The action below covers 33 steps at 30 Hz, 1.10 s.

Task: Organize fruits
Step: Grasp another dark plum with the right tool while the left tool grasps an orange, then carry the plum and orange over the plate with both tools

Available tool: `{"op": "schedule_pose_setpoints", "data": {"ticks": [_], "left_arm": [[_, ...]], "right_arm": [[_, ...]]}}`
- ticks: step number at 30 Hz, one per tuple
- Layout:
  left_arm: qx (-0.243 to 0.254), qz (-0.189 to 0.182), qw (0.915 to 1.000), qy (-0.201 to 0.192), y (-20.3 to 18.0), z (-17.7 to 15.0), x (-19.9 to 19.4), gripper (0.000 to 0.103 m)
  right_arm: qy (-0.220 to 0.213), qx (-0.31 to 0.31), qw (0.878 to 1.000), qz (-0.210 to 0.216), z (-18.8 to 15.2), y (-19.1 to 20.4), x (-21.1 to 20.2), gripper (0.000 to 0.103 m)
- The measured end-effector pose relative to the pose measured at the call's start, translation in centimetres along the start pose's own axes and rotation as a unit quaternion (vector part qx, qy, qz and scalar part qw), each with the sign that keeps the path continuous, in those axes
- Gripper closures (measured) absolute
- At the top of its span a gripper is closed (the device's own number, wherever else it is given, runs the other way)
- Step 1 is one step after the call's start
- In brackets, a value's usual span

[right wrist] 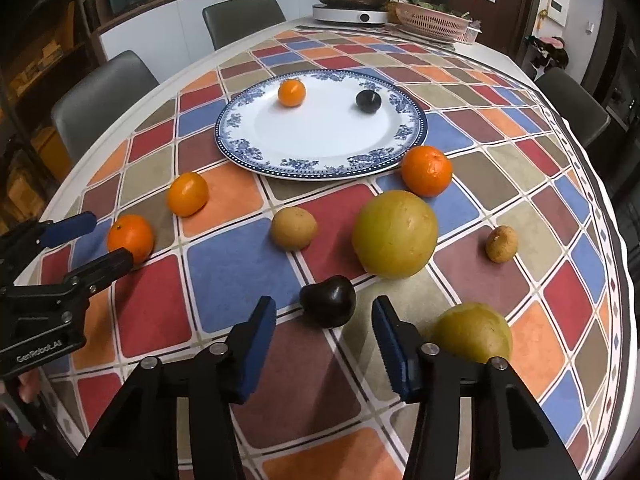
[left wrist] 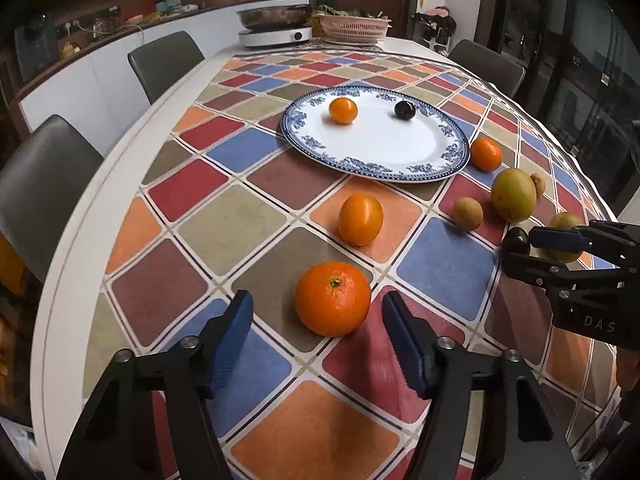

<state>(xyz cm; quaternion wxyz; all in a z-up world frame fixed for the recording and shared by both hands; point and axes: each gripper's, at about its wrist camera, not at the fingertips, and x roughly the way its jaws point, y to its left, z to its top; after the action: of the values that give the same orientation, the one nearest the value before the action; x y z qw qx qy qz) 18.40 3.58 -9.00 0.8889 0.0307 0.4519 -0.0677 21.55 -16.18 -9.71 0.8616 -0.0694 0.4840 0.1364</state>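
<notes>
A blue-rimmed white plate (left wrist: pixel 376 148) (right wrist: pixel 320 140) holds a small orange (left wrist: pixel 343 110) (right wrist: pixel 291 92) and a dark plum (left wrist: pixel 405 110) (right wrist: pixel 368 100). My left gripper (left wrist: pixel 318 314) is open, its fingers either side of a large orange (left wrist: pixel 333 298) (right wrist: pixel 131 238) on the cloth. My right gripper (right wrist: pixel 324 320) is open, just short of a dark plum (right wrist: pixel 329 306) (left wrist: pixel 516 240). An oval orange (left wrist: pixel 361 219) (right wrist: pixel 187 194), another orange (left wrist: pixel 486 154) (right wrist: pixel 426 170), two yellow-green fruits (right wrist: pixel 395 234) (right wrist: pixel 474 332) and two small brown fruits (right wrist: pixel 294 227) (right wrist: pixel 501 244) lie loose.
The table carries a checkered cloth (left wrist: pixel 248 216). At its far end stand an induction cooker with a pan (left wrist: pixel 276 26) and a pink basket of greens (left wrist: pixel 354 26). Grey chairs (left wrist: pixel 164 64) stand along the left side; another chair (left wrist: pixel 490 66) stands at the right.
</notes>
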Motion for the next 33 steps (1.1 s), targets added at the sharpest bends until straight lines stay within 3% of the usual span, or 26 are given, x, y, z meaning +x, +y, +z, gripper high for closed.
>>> {"op": "schedule_pose_setpoints", "data": {"ticks": [9, 19, 33], "left_arm": [[0.0, -0.016, 0.9998, 0.008, -0.3, 0.0, 1.0, 0.061], [0.002, -0.006, 1.0, -0.001, -0.6, 0.0, 0.5, 0.062], [0.011, -0.016, 0.9983, -0.056, -1.7, 1.2, -4.2, 0.062]], "right_arm": [[0.005, 0.003, 1.0, 0.01, 0.0, -0.3, 1.0, 0.068], [-0.003, 0.008, 1.0, 0.014, -0.2, -0.4, 0.9, 0.071], [-0.043, 0.011, 0.998, 0.04, -0.1, -0.1, -3.0, 0.071]]}}
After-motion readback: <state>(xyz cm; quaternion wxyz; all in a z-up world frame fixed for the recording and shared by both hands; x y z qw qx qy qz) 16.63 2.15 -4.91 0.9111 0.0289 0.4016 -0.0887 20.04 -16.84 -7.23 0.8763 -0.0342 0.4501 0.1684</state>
